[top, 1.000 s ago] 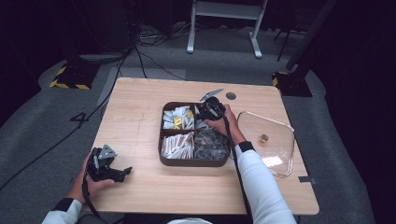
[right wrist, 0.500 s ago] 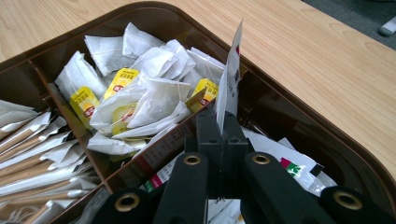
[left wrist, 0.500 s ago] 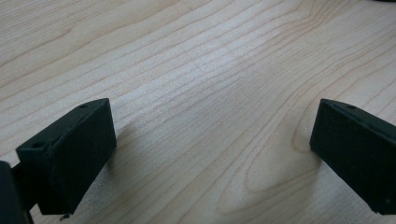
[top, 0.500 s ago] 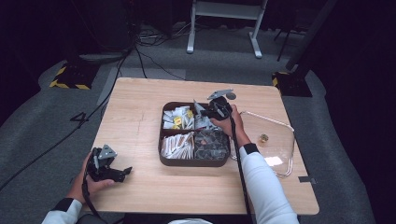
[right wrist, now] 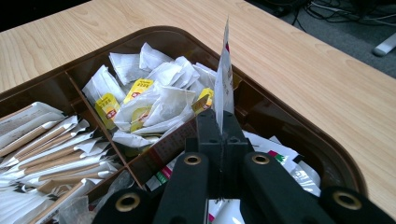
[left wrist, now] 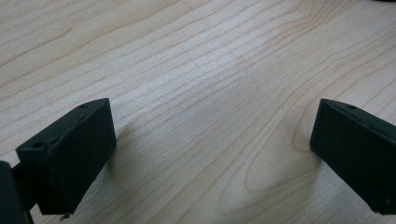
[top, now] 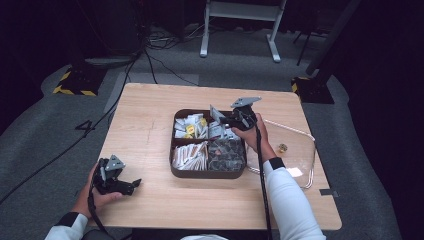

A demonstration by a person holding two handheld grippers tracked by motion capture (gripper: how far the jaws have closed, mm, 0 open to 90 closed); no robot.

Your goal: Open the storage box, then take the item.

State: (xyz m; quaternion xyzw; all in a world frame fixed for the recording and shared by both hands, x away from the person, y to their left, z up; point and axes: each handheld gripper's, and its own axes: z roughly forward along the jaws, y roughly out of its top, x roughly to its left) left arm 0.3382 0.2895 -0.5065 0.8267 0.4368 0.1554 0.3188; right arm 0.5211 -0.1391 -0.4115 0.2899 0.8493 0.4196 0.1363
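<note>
the right gripper [right wrist: 223,140] has its jaws clamped on a white sachet [right wrist: 224,79], lifted clear above the tray's [top: 207,174] one o'clock compartment; placing it remains. left gripper [top: 112,176] rests wide open, empty, on the worktop [left wrist: 196,70].

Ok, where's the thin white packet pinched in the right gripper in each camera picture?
High view: the thin white packet stands above the brown divided tray's far right compartment, at the right gripper.
Right gripper view: centre, upright between the shut jaws.
Left gripper view: no packet here, just pale wooden table between open jaws.
Shared landmark: the tray's yellow-tagged tea bags.
</note>
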